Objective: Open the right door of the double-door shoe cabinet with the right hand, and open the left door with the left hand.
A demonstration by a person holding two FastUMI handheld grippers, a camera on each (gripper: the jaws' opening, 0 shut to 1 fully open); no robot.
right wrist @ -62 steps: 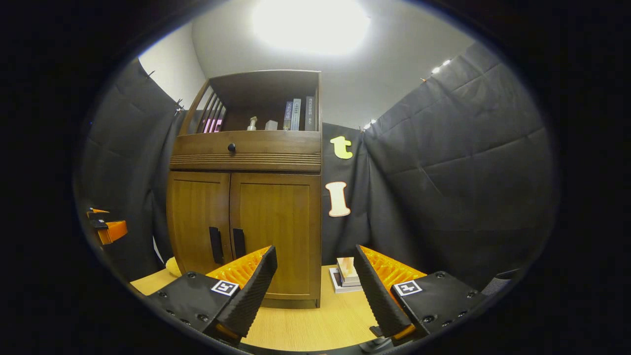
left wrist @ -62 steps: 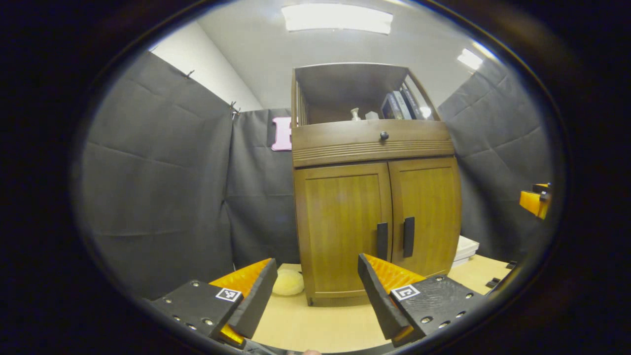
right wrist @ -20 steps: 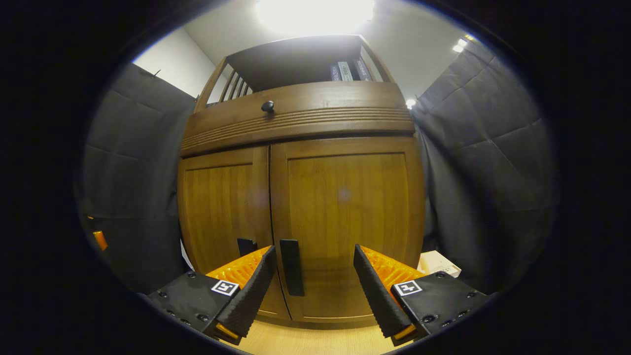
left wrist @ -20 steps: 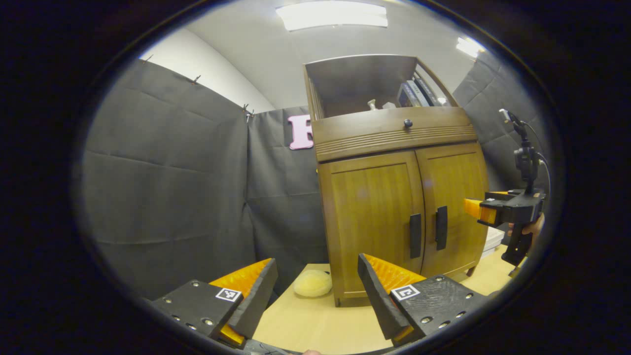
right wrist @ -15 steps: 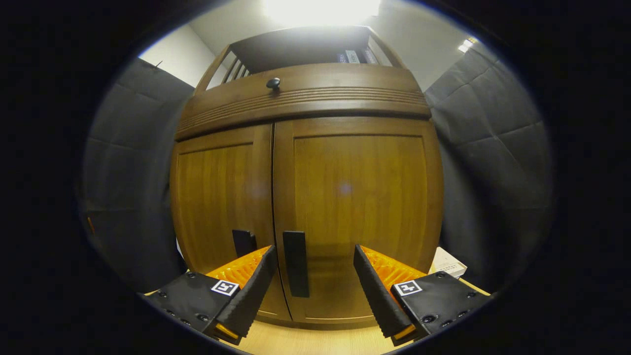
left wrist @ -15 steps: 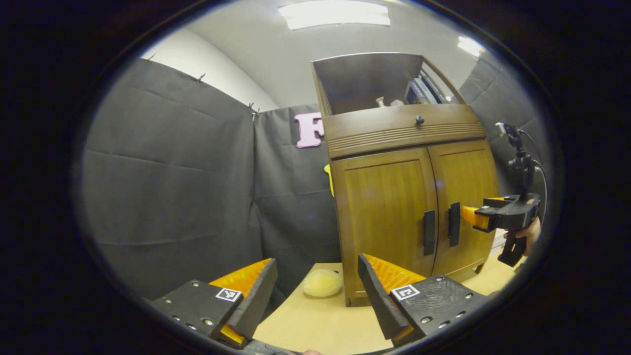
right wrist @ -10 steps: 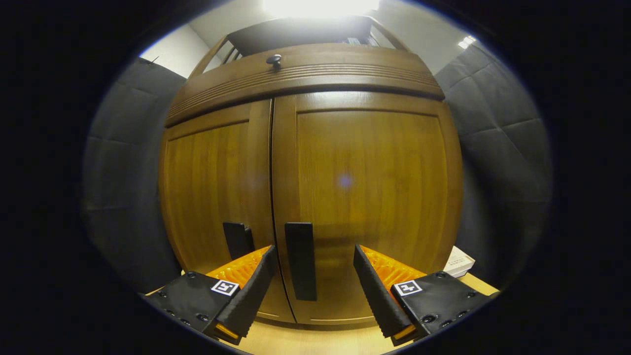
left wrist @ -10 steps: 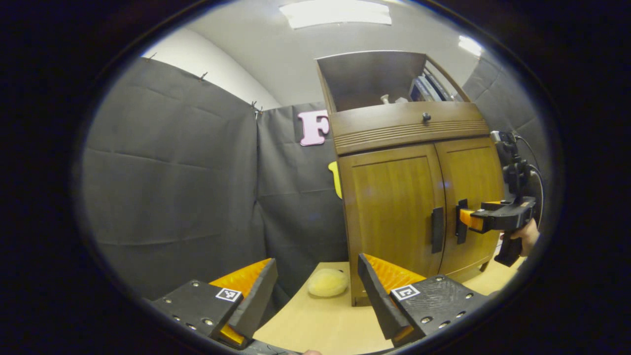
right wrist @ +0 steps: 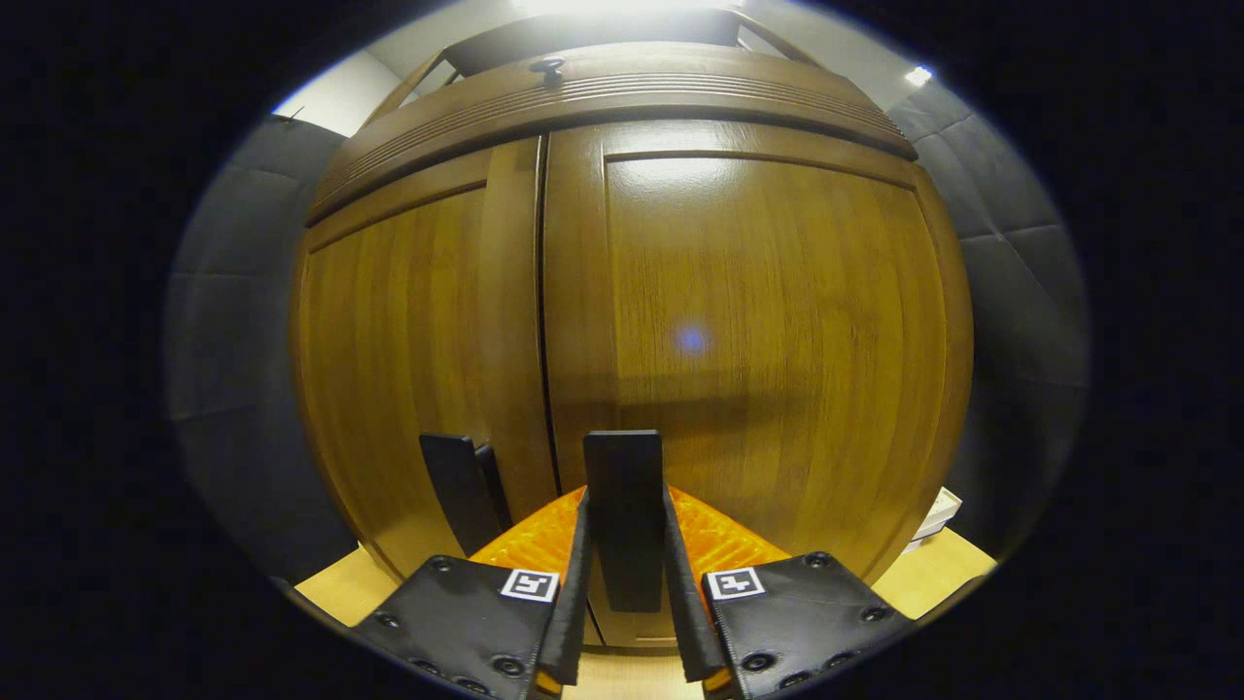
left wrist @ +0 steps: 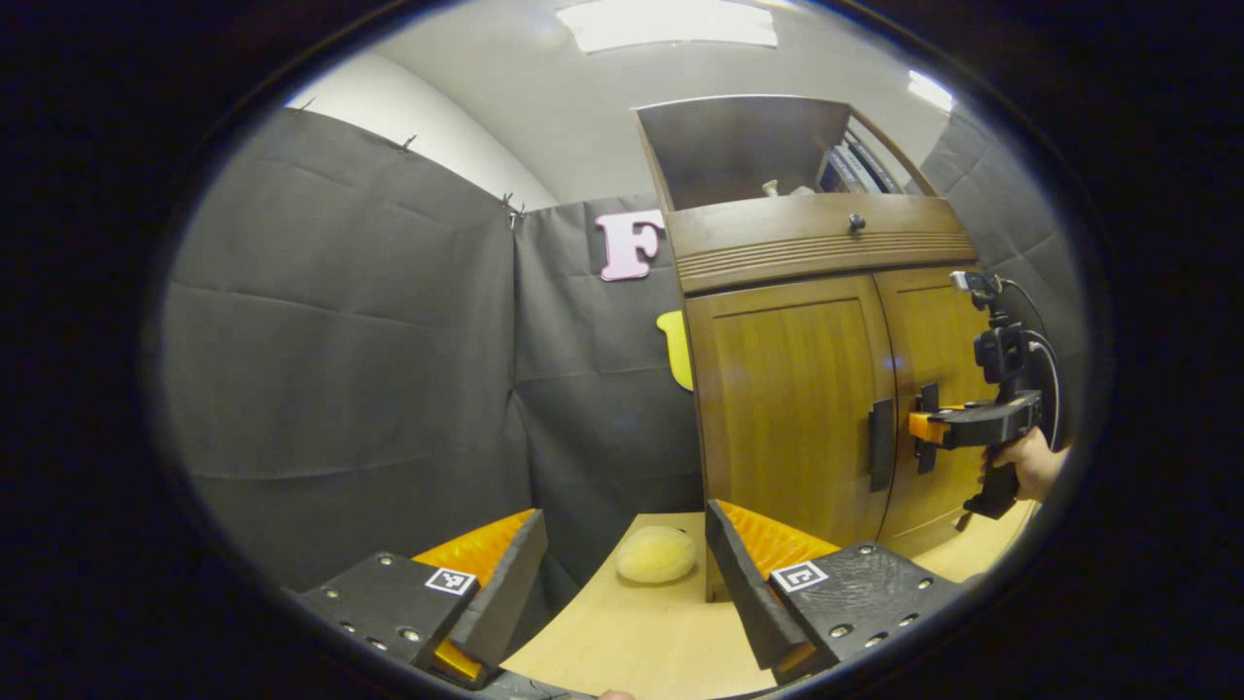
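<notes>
The cabinet (left wrist: 826, 321) stands on the counter (left wrist: 622, 632), its two doors shut and meeting at a centre seam. In the right gripper view the right door (right wrist: 768, 331) takes up most of the frame, with the left door (right wrist: 408, 360) beside it. Above the doors runs a drawer front with a small dark knob (left wrist: 856, 223), and the open shelf over that holds books (left wrist: 855, 170). The right tongs (right wrist: 627, 593) are pinched on the right door's black handle (right wrist: 624, 506), one finger pressing each side of the bar. In the left gripper view the same tongs (left wrist: 923, 428) show at that handle, with a hand (left wrist: 1030, 465) on the grip behind them. The left door's handle (left wrist: 881, 444) is untouched, just beside the seam. The left tongs (left wrist: 622, 574) are spread wide and hold nothing, well back from the cabinet, over the counter's near edge. A yellow sponge (left wrist: 657, 555) lies on the counter near the cabinet's left front corner.
</notes>
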